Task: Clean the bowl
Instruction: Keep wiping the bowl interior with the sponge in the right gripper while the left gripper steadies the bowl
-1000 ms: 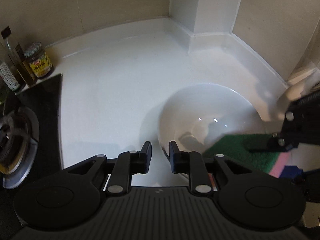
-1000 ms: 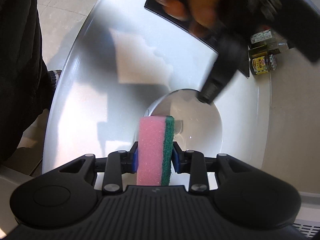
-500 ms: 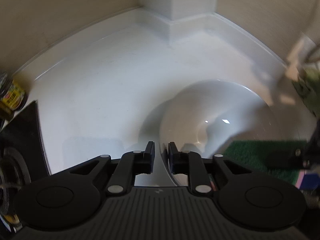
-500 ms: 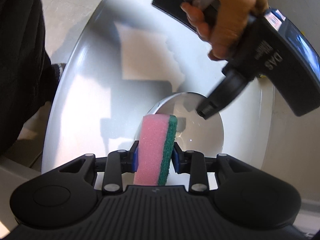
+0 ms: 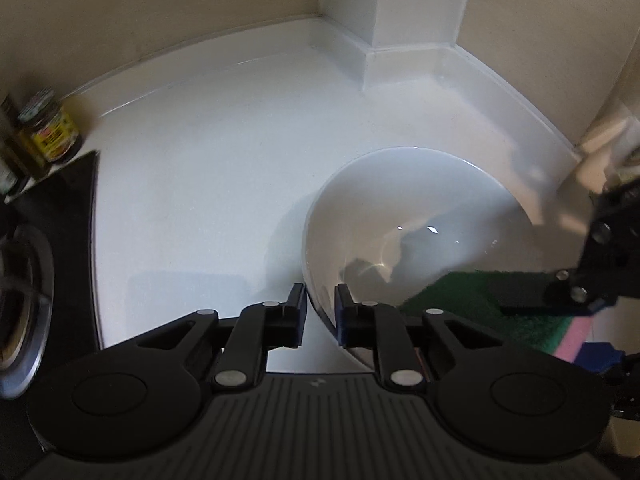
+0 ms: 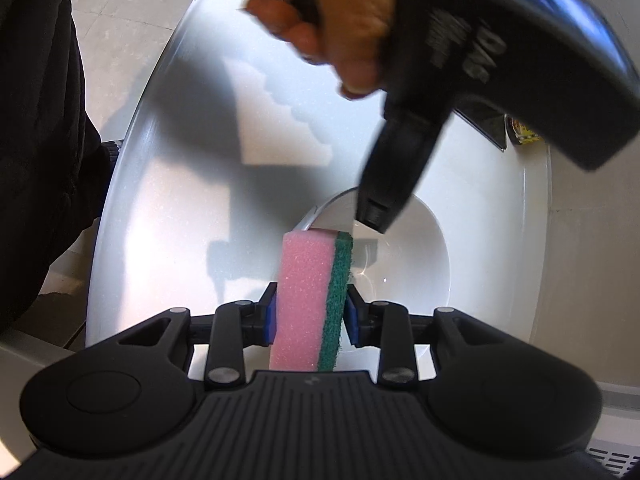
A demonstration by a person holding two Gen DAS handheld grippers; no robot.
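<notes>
Now left gripper [image 5: 318, 312] closing astride bowl [image 5: 408, 216] rim, unclamped; right gripper [image 6: 310, 316] clamps sponge [image 6: 310, 300]; counter [image 5: 200, 184] open leftward.

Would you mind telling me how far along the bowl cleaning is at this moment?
Done: the right claw is shut on the pink-and-green sponge, held on edge above the white ceramic bowl.
In hand: the left claw straddles the bowl's near rim, one finger inside and one outside; its jaws have just been closing, though whether the pads press yet is unclear.
Left: no scrubbing shows yet, and the bowl's inside looks bare.
</notes>
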